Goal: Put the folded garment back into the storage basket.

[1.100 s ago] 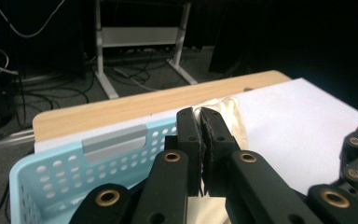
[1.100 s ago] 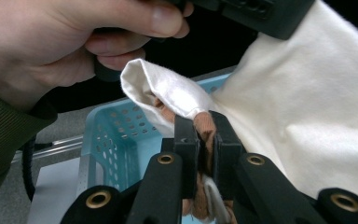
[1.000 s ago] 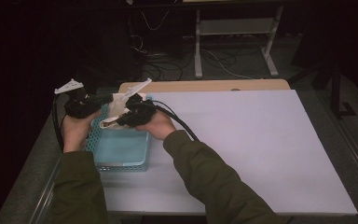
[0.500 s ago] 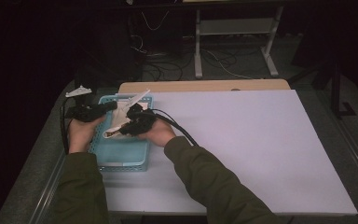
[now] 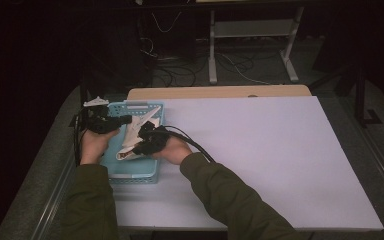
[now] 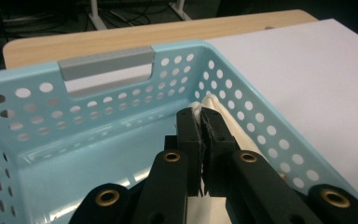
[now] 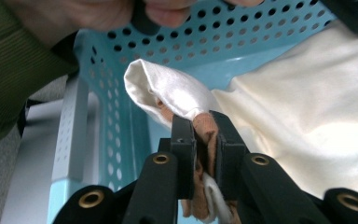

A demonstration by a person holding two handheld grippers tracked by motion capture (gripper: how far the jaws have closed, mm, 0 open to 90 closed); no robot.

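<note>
Both grippers' fingers clenched on cream cloth (image 7: pixel 307 116), apparently inside blue basket (image 6: pixel 37 121).

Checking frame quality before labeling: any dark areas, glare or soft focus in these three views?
High view: room behind the table nearly black, grippers and cloth dim, slightly soft. Left gripper view: evenly lit, faint sheen on the blue basket floor, near jaws slightly soft. Right gripper view: cream cloth bright, near washed out; sleeve and hand at top blurred.
</note>
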